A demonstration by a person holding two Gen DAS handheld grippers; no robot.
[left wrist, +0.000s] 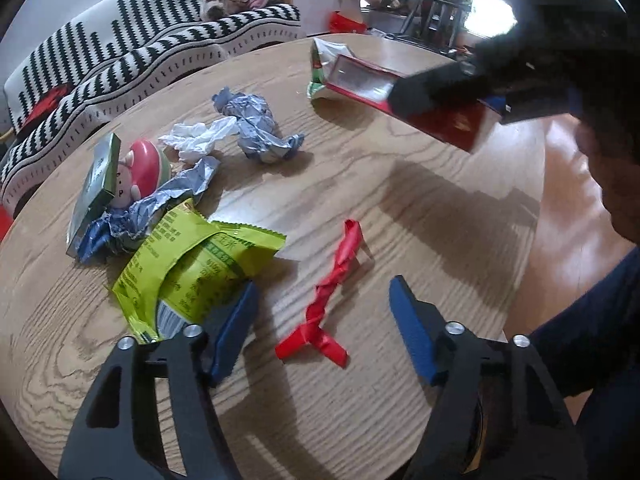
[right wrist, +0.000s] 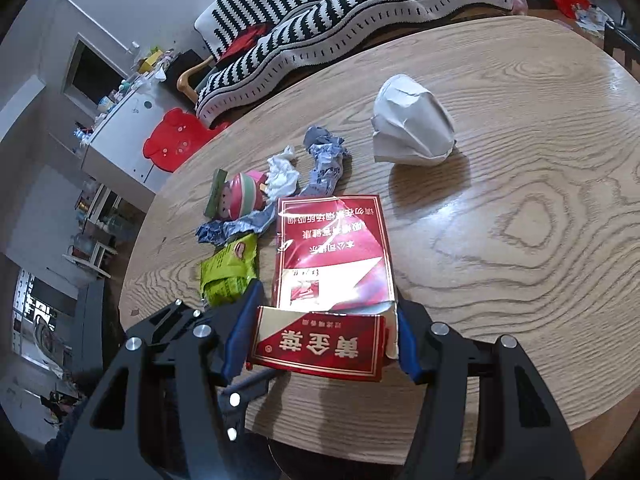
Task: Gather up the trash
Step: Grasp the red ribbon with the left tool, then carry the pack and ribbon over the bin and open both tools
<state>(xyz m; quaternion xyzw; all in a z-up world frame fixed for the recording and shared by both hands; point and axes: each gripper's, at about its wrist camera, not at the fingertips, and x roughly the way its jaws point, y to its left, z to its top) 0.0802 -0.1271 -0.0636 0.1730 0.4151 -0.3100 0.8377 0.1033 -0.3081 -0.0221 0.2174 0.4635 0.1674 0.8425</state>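
Trash lies on a round wooden table (left wrist: pixel 400 208). My left gripper (left wrist: pixel 324 308) is open, low over the table, its fingers either side of a twisted red wrapper (left wrist: pixel 328 300). A yellow-green snack bag (left wrist: pixel 192 268) lies by its left finger. My right gripper (right wrist: pixel 324 320) is shut on a red cigarette carton (right wrist: pixel 332 256) and holds it above the table; the carton also shows in the left wrist view (left wrist: pixel 400 96). A crumpled white paper bag (right wrist: pixel 412 124) lies beyond it.
Crumpled blue-silver foil (left wrist: pixel 256 128), white tissue (left wrist: pixel 196 140), a small green box (left wrist: pixel 96 184) and a round red-green toy (left wrist: pixel 144 172) lie at the table's left. A black-and-white striped sofa (left wrist: pixel 132 48) stands behind the table. The table edge is near on the right.
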